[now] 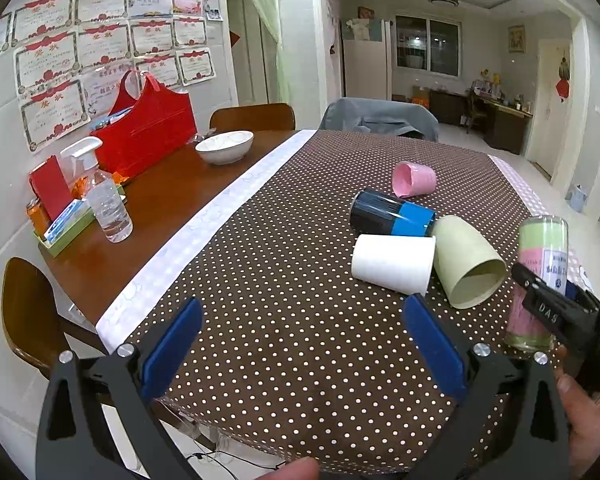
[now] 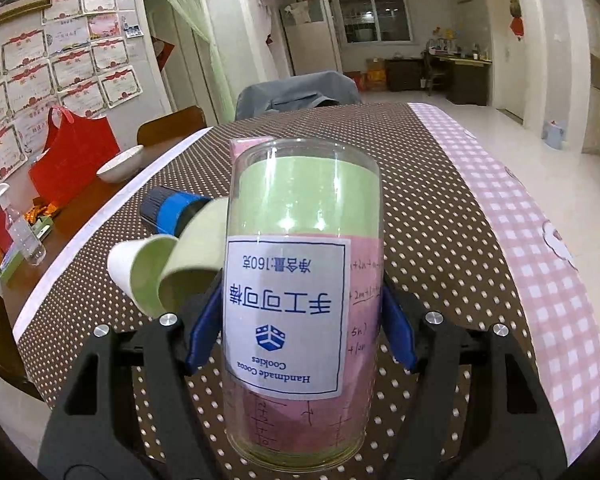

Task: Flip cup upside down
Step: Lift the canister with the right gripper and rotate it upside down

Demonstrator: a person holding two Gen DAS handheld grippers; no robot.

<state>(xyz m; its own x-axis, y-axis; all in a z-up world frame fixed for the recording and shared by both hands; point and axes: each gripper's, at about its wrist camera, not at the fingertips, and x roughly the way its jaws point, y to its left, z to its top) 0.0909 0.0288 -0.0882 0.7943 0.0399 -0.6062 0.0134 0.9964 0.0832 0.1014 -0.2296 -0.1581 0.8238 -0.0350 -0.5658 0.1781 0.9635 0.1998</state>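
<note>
right gripper [image 2: 302,328] is clamped on the clear plastic cup [image 2: 300,280], blue pads [image 2: 202,332] pressing both sides of its lower half. cup is off the polka-dot tablecloth [image 2: 440,220], roughly upright, label text reads upside down in the right wrist view ("Handmade Cocoa Cookies"). green paper liner in the upper part, pink paper with handwriting below. closed end points away from the camera, the other end toward it

left wrist view shows the same cup [image 1: 540,276] at far right, held by the right gripper [image 1: 556,304] just above the cloth near the table's right edge, slightly tilted

left gripper [image 1: 304,344] has its fingers spread wide, nothing between them, hovering over the near part of the brown cloth, well apart from the cups

other cups lie on their sides in a cluster mid-table: pink cup [image 1: 414,179] farthest, then black-and-blue cup [image 1: 392,214], white cup [image 1: 392,264] and pale green cup [image 1: 468,264] nearest. white and green touch each other; the blue one sits just behind both, contact unclear

on the bare wood to the left: white bowl [image 1: 225,146], red bag [image 1: 148,136], clear spray bottle [image 1: 104,196], green tray [image 1: 66,228] of small items. pink gingham cloth [image 2: 540,260] covers the right strip of the table. certificates [image 1: 60,60] on the wall, grey-covered chair [image 1: 380,118] at the far end
</note>
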